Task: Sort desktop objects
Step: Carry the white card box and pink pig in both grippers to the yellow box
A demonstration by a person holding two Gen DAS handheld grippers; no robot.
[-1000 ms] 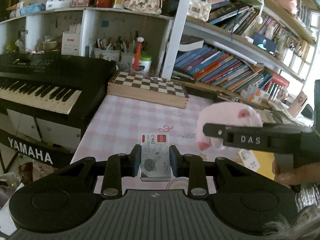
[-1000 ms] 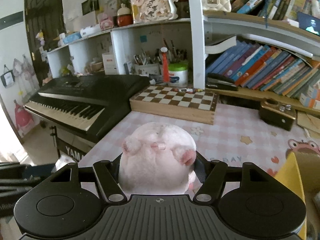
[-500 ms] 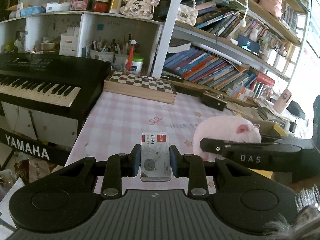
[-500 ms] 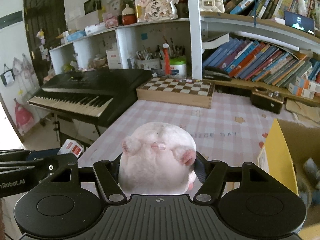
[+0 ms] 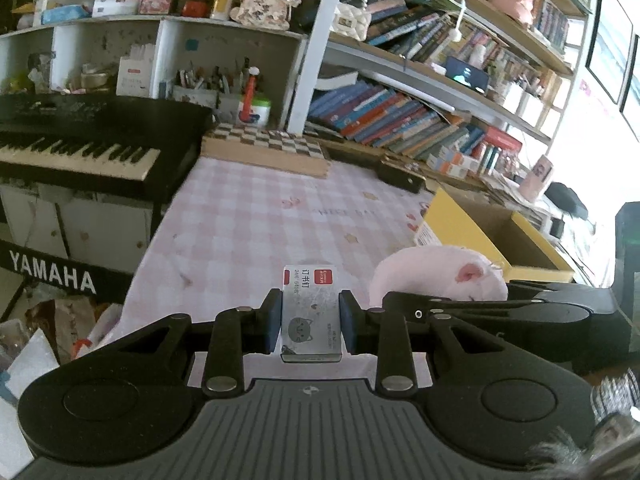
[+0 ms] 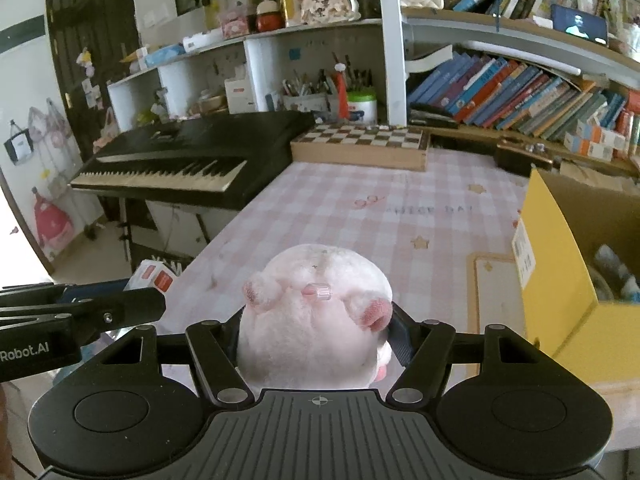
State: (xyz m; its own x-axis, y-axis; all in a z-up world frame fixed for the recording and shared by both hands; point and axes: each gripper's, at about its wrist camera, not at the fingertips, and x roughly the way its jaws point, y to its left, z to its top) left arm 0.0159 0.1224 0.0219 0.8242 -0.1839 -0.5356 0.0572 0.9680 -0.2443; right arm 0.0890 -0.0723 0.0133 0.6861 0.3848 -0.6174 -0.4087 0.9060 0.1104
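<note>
**A:** what's the left gripper [image 5: 311,327] got?

**B:** It's clamped tight on a small staples box [image 5: 311,316], held up over the near edge of the pink checked desk [image 5: 256,216].

**A:** and the right gripper [image 6: 316,344]?

**B:** About half open, squeezing a pink plush pig [image 6: 316,312], just left of the yellow cardboard box [image 6: 556,280].

the left claw [image 5: 311,326] points forward and slightly down, its jaws clamped tight on a small box [image 5: 311,312]. the right claw [image 6: 316,332] sits just beside it to the right, jaws half spread around a pink plush toy [image 6: 316,312].
</note>
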